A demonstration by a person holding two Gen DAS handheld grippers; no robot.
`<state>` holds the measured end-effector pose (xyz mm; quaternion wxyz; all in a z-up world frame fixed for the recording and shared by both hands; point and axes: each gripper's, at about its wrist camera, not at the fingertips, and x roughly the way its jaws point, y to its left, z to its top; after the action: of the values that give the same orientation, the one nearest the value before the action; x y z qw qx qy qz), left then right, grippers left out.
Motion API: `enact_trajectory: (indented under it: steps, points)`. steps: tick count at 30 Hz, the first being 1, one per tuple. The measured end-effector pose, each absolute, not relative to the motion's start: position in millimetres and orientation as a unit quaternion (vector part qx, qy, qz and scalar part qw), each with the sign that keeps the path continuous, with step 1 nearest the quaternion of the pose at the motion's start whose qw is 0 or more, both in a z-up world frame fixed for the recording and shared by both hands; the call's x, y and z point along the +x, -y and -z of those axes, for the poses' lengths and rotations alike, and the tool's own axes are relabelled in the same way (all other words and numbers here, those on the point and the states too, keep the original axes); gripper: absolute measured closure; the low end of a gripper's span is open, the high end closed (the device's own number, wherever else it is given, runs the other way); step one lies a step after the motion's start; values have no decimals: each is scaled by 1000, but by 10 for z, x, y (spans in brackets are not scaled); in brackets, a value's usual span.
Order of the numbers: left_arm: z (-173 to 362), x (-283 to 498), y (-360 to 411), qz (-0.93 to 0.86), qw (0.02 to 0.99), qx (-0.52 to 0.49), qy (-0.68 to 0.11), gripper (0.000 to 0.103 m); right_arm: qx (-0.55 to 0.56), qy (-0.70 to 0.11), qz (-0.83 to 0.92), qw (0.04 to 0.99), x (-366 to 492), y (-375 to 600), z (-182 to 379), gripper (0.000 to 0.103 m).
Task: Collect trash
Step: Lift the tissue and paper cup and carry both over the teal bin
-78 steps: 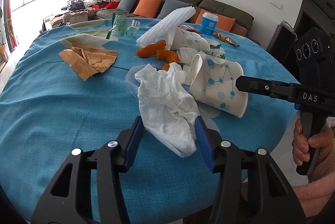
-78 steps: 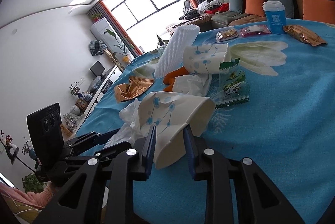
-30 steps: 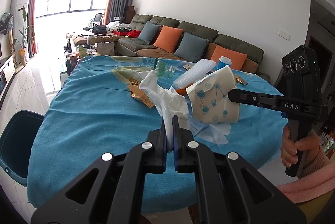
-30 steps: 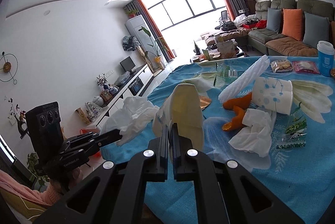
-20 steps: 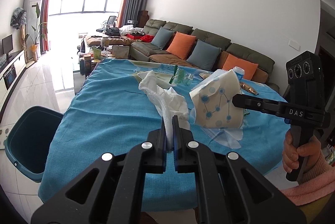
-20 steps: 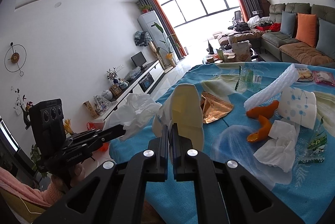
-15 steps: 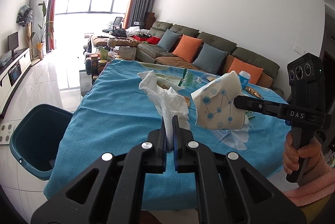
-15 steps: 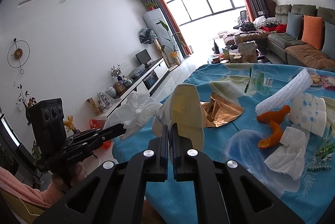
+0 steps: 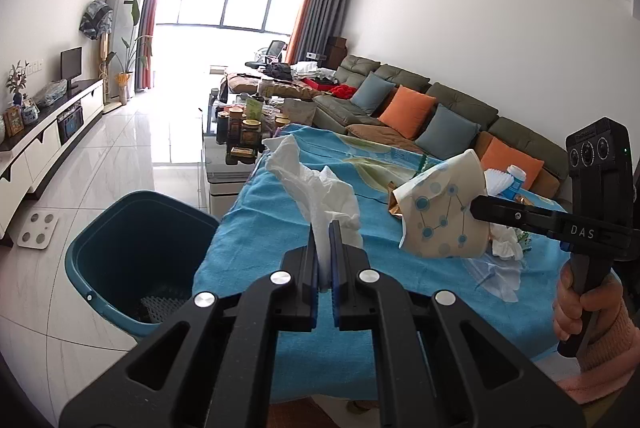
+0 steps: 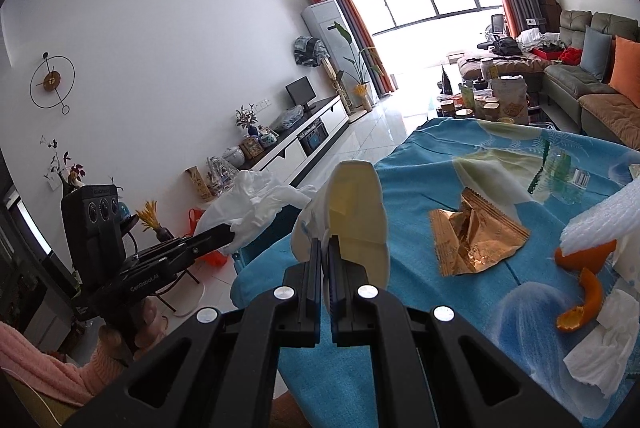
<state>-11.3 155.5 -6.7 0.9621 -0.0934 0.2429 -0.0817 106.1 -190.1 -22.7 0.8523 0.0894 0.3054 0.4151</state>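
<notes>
You have 2 pieces of trash in the air at once: your left gripper (image 9: 325, 252) has its jaws clamped on a crumpled white tissue (image 9: 316, 187), and your right gripper (image 10: 325, 260) has its jaws pinched on the wall of a squashed paper cup (image 10: 352, 211). The teal bin (image 9: 132, 252) stands on the floor just beside the worktop (image 9: 280, 220), to the left of both loads. Carry the tissue out past the cloth's edge until it hangs fully above the bin's mouth before letting go; it is light and may drift. Bring the cup across next, low over the rim, so it cannot bounce out. Orange peel (image 10: 580, 288), a gold wrapper (image 10: 476, 236) and more tissue (image 10: 604, 348) are still waiting.
</notes>
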Motion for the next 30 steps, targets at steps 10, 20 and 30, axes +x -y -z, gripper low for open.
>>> enact_trajectory:
  steps: [10,20,30]
  points:
    - [117,-138,-1960,27,963,-111,-243,98,66,-305,-450,837,1205,1470,169,100]
    - [231,-123,-2269,-10,960,-125,-251,98,49,-310,-471,824,1301,1113,179,100]
    - [332,-72,-2411,-44,957,-126,-258,98,28,-315,-482,817,1382,774,204,100]
